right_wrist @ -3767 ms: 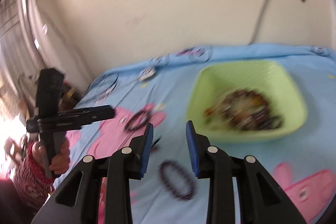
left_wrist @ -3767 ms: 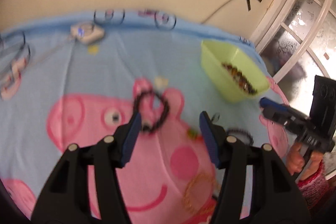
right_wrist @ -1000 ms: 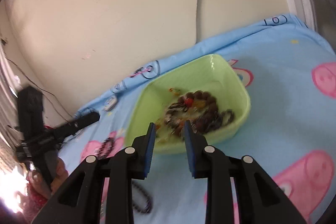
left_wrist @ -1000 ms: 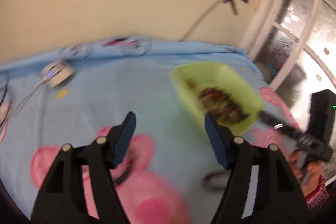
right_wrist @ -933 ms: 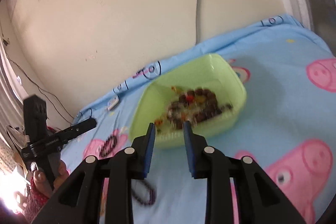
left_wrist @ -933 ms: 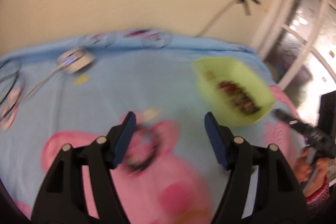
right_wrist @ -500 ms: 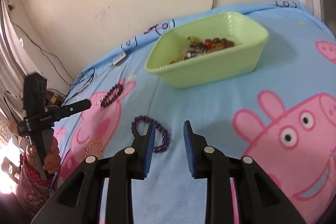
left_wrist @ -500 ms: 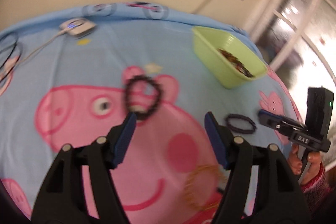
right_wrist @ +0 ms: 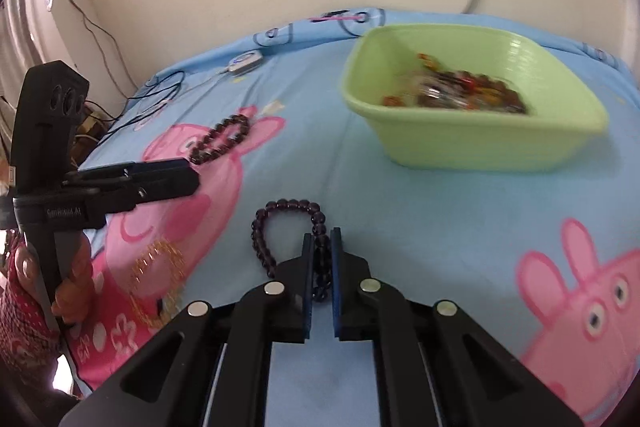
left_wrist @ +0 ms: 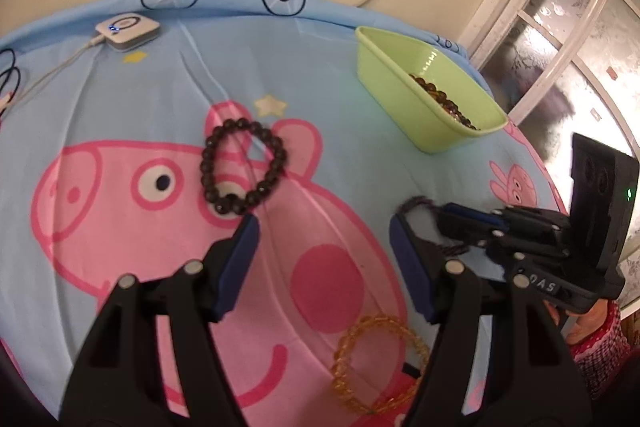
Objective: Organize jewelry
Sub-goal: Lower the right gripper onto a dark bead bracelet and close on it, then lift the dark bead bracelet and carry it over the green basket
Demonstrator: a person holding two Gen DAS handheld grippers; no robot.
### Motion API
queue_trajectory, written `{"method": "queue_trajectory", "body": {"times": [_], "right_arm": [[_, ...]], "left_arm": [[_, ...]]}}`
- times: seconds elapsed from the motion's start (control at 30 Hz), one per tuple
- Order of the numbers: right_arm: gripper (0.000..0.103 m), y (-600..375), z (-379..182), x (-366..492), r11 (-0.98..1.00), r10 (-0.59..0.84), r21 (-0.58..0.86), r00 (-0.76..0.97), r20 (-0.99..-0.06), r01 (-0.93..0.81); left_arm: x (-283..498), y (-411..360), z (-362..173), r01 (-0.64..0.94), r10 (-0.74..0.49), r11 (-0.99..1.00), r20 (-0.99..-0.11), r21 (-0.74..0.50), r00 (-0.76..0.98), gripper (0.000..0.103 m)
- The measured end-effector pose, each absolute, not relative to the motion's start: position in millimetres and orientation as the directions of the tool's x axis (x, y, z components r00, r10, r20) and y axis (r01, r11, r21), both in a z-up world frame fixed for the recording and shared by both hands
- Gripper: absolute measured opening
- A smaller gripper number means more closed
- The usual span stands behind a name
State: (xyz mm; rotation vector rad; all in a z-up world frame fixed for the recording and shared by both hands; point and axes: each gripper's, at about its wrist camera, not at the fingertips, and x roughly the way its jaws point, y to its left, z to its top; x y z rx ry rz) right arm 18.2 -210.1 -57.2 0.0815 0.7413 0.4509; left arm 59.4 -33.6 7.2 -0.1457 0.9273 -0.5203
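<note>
The right gripper [right_wrist: 321,239] is pinching one side of the purple bracelet [right_wrist: 280,211], its jaws having just been closing on the beads, while the loop is lying on the blanket [right_wrist: 460,227] short of the green bin [right_wrist: 472,143]. The left gripper [left_wrist: 322,233] is standing wide and empty over the black bracelet [left_wrist: 244,167], with the amber one [left_wrist: 376,359] nearer the camera. These strands are probably light, limp and slippery-beaded, so gripping across the string should be working best, though blur is hiding the exact contact.
</note>
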Motion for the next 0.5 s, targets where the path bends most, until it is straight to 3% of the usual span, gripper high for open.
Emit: {"method": "queue_trajectory", "body": {"times": [0.1, 0.3, 0.5], "right_arm": [[0.000, -201, -57, 28, 0.878, 0.473, 0.282, 0.622, -0.624, -0.386], [0.000, -208, -59, 37, 0.836, 0.549, 0.394, 0.586, -0.595, -0.383], [0.000, -209, -58, 37, 0.827, 0.562, 0.411, 0.583, -0.587, -0.383]], "left_arm": [[59, -40, 6, 0.382, -0.488, 0.864, -0.731, -0.327, 0.478, 0.065], [61, -57, 3, 0.430, -0.518, 0.838, -0.738, -0.335, 0.433, 0.044], [51, -78, 1, 0.475, -0.404, 0.866, -0.778, -0.156, 0.481, 0.037]]}}
